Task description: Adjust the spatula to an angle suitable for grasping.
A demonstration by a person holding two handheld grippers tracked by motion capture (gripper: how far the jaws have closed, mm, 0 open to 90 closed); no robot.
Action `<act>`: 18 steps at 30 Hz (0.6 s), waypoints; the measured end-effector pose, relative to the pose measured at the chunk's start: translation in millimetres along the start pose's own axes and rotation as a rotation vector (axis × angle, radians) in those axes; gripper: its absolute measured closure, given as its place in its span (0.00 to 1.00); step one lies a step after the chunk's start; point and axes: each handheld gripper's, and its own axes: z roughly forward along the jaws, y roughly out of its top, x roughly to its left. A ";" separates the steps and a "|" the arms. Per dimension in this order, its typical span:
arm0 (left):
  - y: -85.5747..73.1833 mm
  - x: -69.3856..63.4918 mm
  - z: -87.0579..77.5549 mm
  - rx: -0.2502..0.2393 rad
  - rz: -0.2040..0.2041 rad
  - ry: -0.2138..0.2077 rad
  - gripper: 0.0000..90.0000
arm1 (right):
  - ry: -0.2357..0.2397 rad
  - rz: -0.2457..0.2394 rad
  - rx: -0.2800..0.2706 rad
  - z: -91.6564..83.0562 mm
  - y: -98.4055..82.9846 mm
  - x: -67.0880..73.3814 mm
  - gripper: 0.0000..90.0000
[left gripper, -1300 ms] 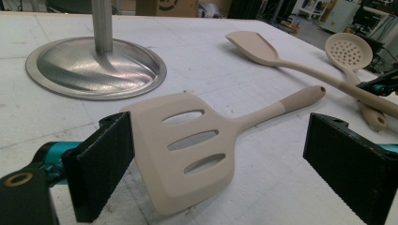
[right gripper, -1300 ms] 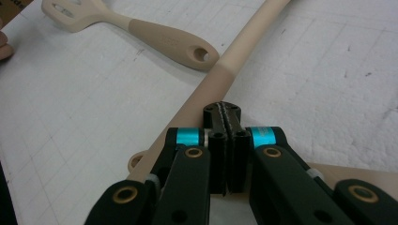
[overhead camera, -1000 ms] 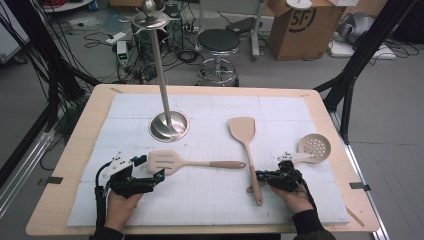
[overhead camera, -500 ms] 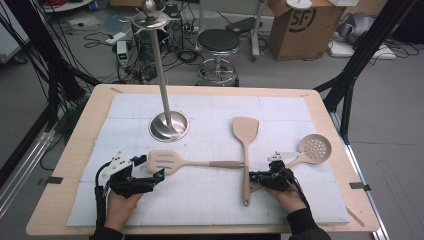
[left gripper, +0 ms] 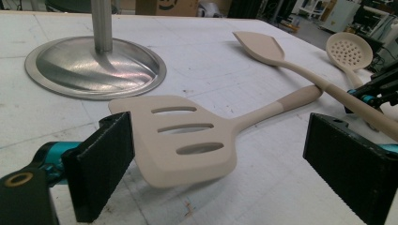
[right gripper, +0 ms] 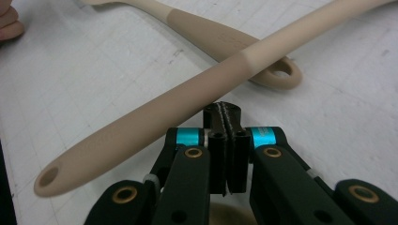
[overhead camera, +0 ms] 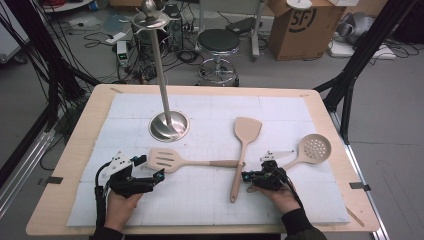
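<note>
A beige slotted spatula [overhead camera: 167, 160] lies on the white mat, its head between the wide-apart jaws of my left gripper [overhead camera: 150, 169], which is open. In the left gripper view the slotted spatula head [left gripper: 183, 140] lies between the two black pads [left gripper: 105, 164] and neither touches it. My right gripper [overhead camera: 246, 176] is shut with nothing in it. Its closed tips [right gripper: 226, 117] rest against the handle of a solid beige spatula [right gripper: 164, 112]. That solid spatula [overhead camera: 246, 131] lies slanted, and its handle crosses the end of the slotted spatula's handle [right gripper: 277, 75].
A metal stand with a round base [overhead camera: 169, 126] and a tall pole rises behind the left gripper. A beige perforated skimmer [overhead camera: 314, 148] lies to the right of the right gripper. The wooden table edge [overhead camera: 75, 150] frames the mat.
My right gripper has moved left with its jaws shut. The solid spatula's handle end has swung left and now crosses the slotted spatula's handle. The left gripper has not moved.
</note>
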 end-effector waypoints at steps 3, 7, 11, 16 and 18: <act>-0.4 0.6 -0.2 -0.001 -0.010 -0.001 0.11 | 0.003 -0.014 0.012 4.1 3.3 3.4 1.00; -0.1 0.8 -0.7 -0.005 -0.010 -0.003 0.11 | -0.003 -0.039 0.036 10.0 10.0 8.7 1.00; -0.4 1.2 -1.3 0.002 -0.017 -0.004 0.11 | 0.002 -0.084 0.096 21.3 19.9 14.5 1.00; -0.4 2.1 -3.7 -0.005 -0.018 -0.004 0.11 | 0.002 -0.098 0.123 28.3 28.2 17.6 1.00; -0.3 1.9 -3.6 -0.007 -0.019 -0.006 0.11 | 0.002 -0.098 0.131 31.4 31.5 20.1 1.00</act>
